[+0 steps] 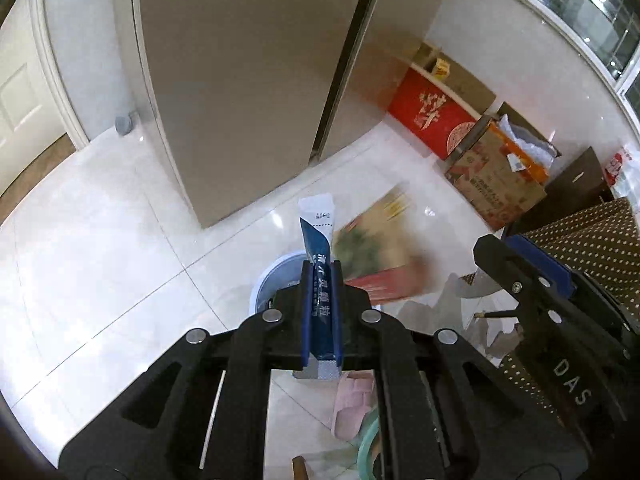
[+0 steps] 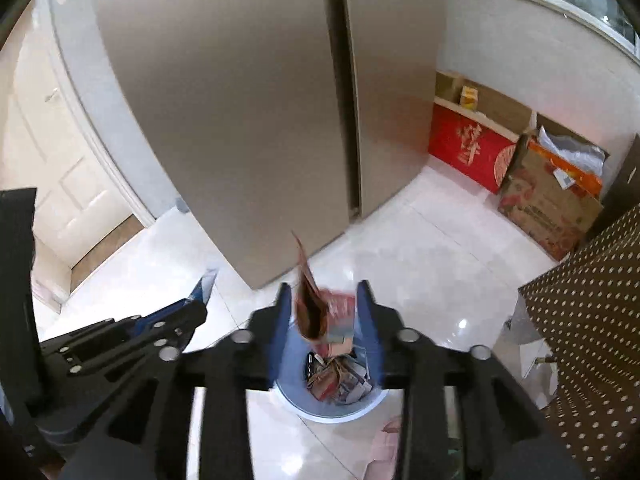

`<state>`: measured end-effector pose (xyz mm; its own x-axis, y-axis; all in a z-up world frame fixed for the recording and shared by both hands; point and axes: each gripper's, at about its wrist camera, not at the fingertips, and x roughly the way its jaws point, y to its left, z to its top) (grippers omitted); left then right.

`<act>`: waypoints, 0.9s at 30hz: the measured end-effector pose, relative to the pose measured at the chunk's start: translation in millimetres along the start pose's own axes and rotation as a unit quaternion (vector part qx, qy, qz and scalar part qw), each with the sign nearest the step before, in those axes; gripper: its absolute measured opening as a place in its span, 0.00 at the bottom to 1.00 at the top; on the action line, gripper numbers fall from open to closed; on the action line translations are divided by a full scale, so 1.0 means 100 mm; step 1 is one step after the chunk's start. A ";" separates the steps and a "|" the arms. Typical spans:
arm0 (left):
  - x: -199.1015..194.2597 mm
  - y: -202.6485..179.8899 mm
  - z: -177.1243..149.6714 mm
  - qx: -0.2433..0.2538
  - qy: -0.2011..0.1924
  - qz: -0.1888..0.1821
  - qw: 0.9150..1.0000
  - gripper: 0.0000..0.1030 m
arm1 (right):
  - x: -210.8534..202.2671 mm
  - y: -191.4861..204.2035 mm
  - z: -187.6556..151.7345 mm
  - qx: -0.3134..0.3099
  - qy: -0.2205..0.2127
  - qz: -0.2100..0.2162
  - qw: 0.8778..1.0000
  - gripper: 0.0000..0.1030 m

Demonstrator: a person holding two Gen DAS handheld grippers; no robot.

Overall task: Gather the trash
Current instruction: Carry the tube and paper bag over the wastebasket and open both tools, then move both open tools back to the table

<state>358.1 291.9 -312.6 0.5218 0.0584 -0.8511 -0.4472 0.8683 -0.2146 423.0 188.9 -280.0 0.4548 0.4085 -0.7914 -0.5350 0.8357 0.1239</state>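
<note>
My left gripper (image 1: 321, 268) is shut on a blue and white sachet (image 1: 318, 240) that stands upright between its pads, above the rim of a pale blue trash bin (image 1: 272, 276). My right gripper (image 2: 324, 292) is open right over the bin (image 2: 332, 408), which holds several wrappers. A red and brown snack wrapper (image 2: 320, 312) is in the air between its fingers, blurred, apart from both pads. The same wrapper shows blurred in the left wrist view (image 1: 380, 256). The right gripper also shows at the right of the left wrist view (image 1: 496, 256).
A tall beige fridge (image 2: 240, 120) stands behind the bin. Red and brown cardboard boxes (image 2: 520, 168) line the wall at right. A table with a brown dotted cloth (image 2: 592, 320) is at the right. A pink slipper (image 1: 352, 404) lies on the white tiled floor.
</note>
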 end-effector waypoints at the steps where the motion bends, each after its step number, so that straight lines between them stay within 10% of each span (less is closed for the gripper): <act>1: 0.03 0.00 0.00 0.001 0.002 0.001 1.000 0.08 | 0.03 -0.01 -0.02 0.003 0.004 0.000 1.000 0.34; 27: 0.13 -0.25 0.05 0.020 0.019 -0.010 1.000 0.11 | -0.37 -0.37 -0.10 0.028 -0.046 -0.020 0.998 0.55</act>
<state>379.8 273.6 -315.8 0.5021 0.0230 -0.8645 -0.4075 0.8880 -0.2130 418.8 139.0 -261.9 0.5397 0.4040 -0.7385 -0.4761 0.8700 0.1280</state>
